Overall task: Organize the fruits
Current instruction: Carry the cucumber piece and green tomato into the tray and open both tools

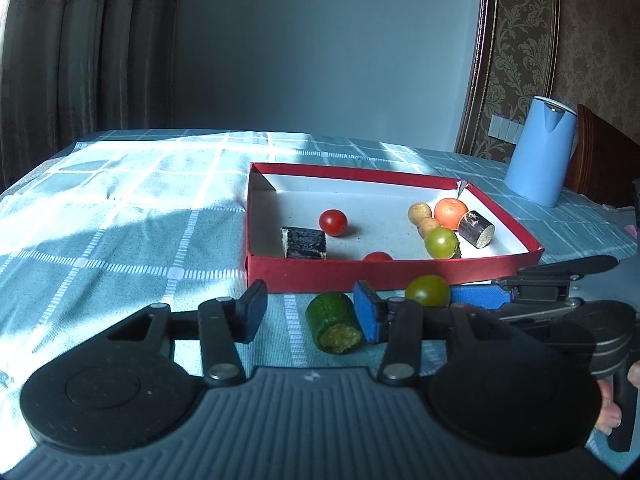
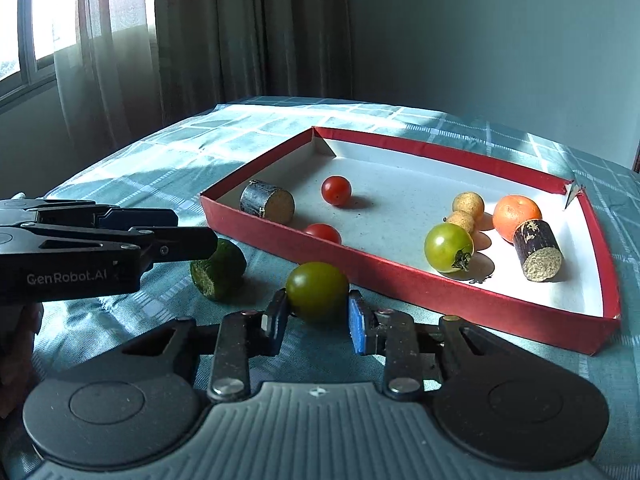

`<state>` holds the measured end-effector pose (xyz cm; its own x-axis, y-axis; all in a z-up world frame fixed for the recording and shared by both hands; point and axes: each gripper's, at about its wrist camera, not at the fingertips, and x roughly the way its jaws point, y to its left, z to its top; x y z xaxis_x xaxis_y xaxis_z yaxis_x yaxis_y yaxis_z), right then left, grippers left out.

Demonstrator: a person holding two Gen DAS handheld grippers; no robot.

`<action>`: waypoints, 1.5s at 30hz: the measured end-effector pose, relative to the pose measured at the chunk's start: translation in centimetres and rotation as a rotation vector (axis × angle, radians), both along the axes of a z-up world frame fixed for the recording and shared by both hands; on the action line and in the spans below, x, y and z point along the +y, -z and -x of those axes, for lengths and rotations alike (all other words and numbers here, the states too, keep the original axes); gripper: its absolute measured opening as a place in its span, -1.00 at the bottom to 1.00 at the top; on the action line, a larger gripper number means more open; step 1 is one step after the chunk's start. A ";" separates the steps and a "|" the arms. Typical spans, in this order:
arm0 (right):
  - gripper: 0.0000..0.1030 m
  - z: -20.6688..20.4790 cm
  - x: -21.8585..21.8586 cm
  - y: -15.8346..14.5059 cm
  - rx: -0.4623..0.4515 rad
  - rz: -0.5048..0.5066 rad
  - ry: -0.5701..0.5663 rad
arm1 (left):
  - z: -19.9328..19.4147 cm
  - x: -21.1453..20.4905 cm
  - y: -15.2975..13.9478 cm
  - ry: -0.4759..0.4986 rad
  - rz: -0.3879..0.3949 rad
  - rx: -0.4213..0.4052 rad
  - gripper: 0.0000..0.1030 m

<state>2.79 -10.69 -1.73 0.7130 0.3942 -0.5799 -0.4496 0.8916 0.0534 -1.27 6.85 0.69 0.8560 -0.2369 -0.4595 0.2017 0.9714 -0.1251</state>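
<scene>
The right tool (image 2: 316, 320) is clamped on a green tomato (image 2: 317, 291) that sits on the desk (image 2: 160, 168), just outside the near wall of the red tray (image 2: 400, 280). The left tool (image 1: 310, 314) stands apart around a green cucumber piece (image 1: 334, 322), whose side touches one blue pad (image 1: 366, 316); the other finger is clear of it. Inside the tray lie two red tomatoes (image 2: 336, 190), another green tomato (image 2: 448, 247), an orange (image 2: 516, 216), two tan balls (image 2: 468, 205) and two dark stubs (image 2: 267, 201). A blue kettle (image 1: 540, 152) stands behind.
</scene>
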 end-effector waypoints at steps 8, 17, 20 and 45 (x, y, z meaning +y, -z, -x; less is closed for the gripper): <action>-0.40 -0.2 -2.1 -1.3 -0.019 -0.062 0.039 | -1.0 -2.5 0.8 0.045 -0.071 0.056 0.04; -0.40 0.2 -2.3 -1.8 -0.052 -0.063 0.045 | -2.0 -2.6 1.6 0.012 -0.094 0.128 -0.44; -0.40 0.3 -2.4 -1.8 -0.068 -0.058 0.054 | -1.6 -2.6 1.3 -0.004 -0.097 0.108 -0.45; -0.40 -11.8 -0.7 -1.7 -0.007 -0.015 0.125 | -14.3 -4.2 -0.9 -0.227 -0.099 0.087 -0.45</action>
<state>14.59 -11.43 0.00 0.7611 0.3105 -0.5694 -0.3352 0.9399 0.0644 13.03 2.68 1.57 0.8382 0.0069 -0.5453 -0.0307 0.9989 -0.0346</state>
